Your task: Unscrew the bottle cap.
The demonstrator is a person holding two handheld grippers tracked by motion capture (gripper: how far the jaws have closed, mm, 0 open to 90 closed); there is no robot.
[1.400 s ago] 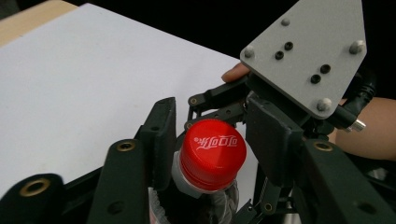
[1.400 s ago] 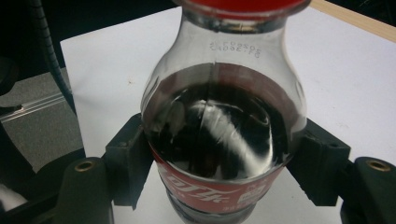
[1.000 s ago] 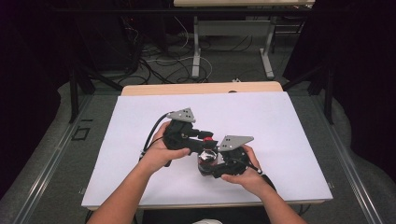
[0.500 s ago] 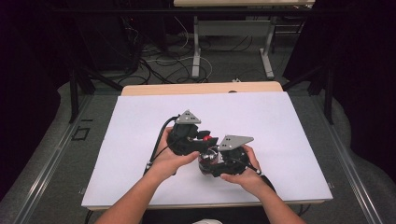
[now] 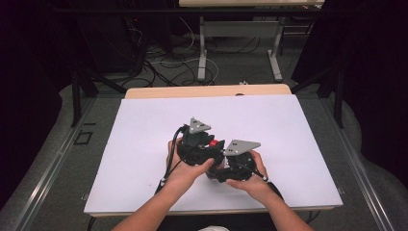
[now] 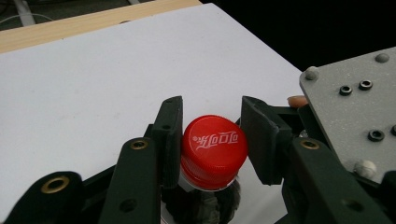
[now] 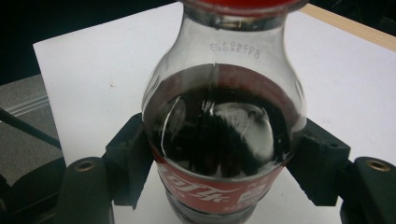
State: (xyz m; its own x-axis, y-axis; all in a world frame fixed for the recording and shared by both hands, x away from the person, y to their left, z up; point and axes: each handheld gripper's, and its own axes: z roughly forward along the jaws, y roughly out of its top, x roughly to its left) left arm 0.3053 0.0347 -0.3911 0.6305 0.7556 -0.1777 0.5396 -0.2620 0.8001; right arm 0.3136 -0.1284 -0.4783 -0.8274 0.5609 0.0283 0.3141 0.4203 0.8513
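Bottle (image 7: 224, 135) of dark cola sits near the front middle of the white table (image 5: 144, 125), pinched at its body by the right gripper (image 5: 234, 166); the left gripper (image 6: 212, 140) straddles its red cap (image 6: 214, 150), one jaw touching, the other apart; bare sheet all round; cables (image 5: 163, 62) on grey floor (image 5: 53, 159) beyond.

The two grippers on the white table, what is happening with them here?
A person is working on a clear plastic cola bottle with dark drink inside, above the white table. The right gripper clamps the bottle's body at its red label. The left gripper has its jaws around the red screw cap, one jaw touching it, the other slightly off. The cap is on.
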